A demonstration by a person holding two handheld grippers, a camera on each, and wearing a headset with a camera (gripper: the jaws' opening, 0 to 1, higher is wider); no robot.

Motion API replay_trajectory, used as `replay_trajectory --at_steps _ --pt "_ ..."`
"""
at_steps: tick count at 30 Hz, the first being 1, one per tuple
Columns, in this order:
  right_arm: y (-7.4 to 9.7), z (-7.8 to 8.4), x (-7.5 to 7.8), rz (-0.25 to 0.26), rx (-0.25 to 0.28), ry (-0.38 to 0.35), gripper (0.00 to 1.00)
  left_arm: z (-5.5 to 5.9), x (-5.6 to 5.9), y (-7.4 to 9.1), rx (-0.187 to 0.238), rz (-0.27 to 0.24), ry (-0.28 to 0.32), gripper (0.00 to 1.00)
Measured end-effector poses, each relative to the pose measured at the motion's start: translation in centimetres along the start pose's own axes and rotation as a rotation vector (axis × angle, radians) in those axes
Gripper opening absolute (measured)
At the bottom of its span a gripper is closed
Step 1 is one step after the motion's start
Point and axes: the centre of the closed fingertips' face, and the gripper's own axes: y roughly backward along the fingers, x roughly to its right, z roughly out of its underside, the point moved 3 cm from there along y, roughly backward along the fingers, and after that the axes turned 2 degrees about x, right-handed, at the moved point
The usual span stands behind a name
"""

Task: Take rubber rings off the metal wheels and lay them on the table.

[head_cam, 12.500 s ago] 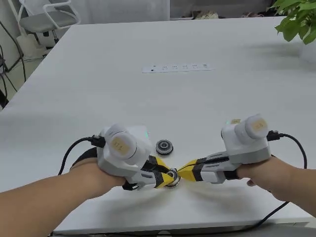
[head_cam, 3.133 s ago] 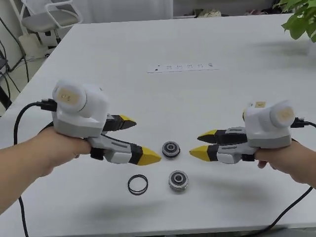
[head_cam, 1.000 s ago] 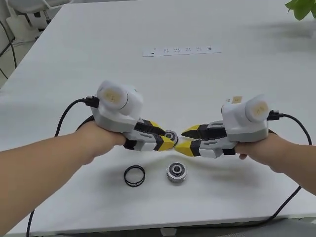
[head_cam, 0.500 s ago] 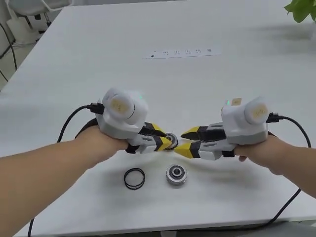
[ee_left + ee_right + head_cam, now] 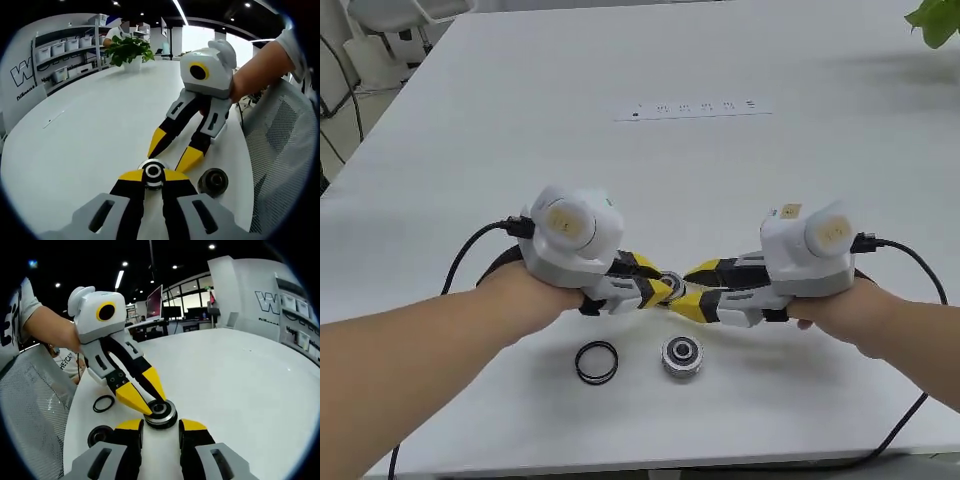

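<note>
My left gripper [image 5: 662, 289] [image 5: 152, 176] is shut on a metal wheel [image 5: 670, 283] [image 5: 152, 171] [image 5: 161, 413] with a dark rubber ring round its rim, held just above the white table [image 5: 620, 170]. My right gripper [image 5: 682, 286] [image 5: 161, 426] faces it tip to tip, open, its yellow jaws on either side of the wheel. On the table in front of the grippers lie a loose black rubber ring [image 5: 596, 361] [image 5: 103, 403] and a second metal wheel [image 5: 681, 353] [image 5: 213, 181] [image 5: 100, 435].
A white power strip [image 5: 692, 109] lies mid-table, far behind the grippers. A green plant [image 5: 938, 20] [image 5: 127, 49] stands at the far right corner. Black cables [image 5: 470, 262] trail from both grippers over the near edge. An office chair [image 5: 395, 20] stands beyond the far left corner.
Both grippers have drawn closer together near the table's front. The right gripper's open jaws now sit round the wheel that the left gripper holds. The loose ring and second wheel stay put.
</note>
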Motion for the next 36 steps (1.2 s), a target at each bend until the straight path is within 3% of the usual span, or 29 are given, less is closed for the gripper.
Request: replay_trajectory --at_steps 24,36 --pt "0.02 -0.13 -0.12 0.016 -0.009 0.052 0.2 0.12 -0.08 -0.16 0.008 -0.011 0.011 0.07" --pt "0.41 -0.05 -0.1 0.024 -0.021 0.038 0.14 0.28 -0.35 -0.18 0.008 -0.019 0.017 0.07"
